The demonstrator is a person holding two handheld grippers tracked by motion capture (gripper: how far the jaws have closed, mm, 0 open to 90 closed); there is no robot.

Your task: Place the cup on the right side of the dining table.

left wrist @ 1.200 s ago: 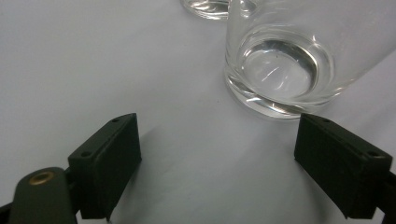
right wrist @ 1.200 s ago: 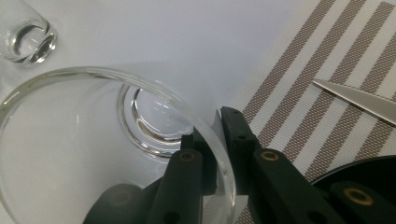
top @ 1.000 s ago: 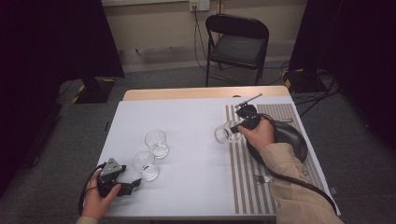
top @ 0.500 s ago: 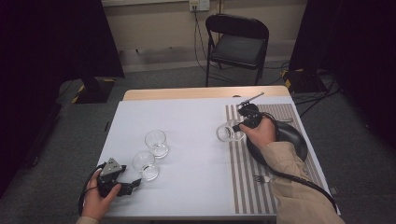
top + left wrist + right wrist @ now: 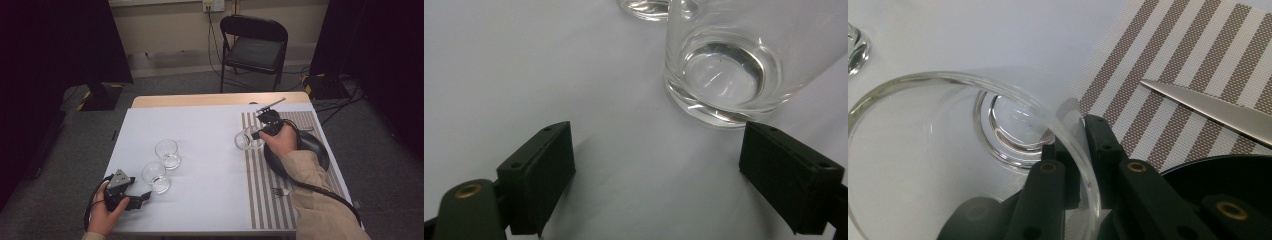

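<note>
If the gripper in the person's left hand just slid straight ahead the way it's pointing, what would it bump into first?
Most likely the nearest glass. It stands just ahead of the open left gripper, off toward one jaw rather than centred, so that jaw would probably strike its base. A second glass stands farther on.

Two glasses (image 5: 167, 152) sit near the desk's (image 5: 210, 125) left front, a third glass (image 5: 247, 140) at the placemat's (image 5: 262, 200) left edge, fork (image 5: 278, 191) on the mat.
</note>
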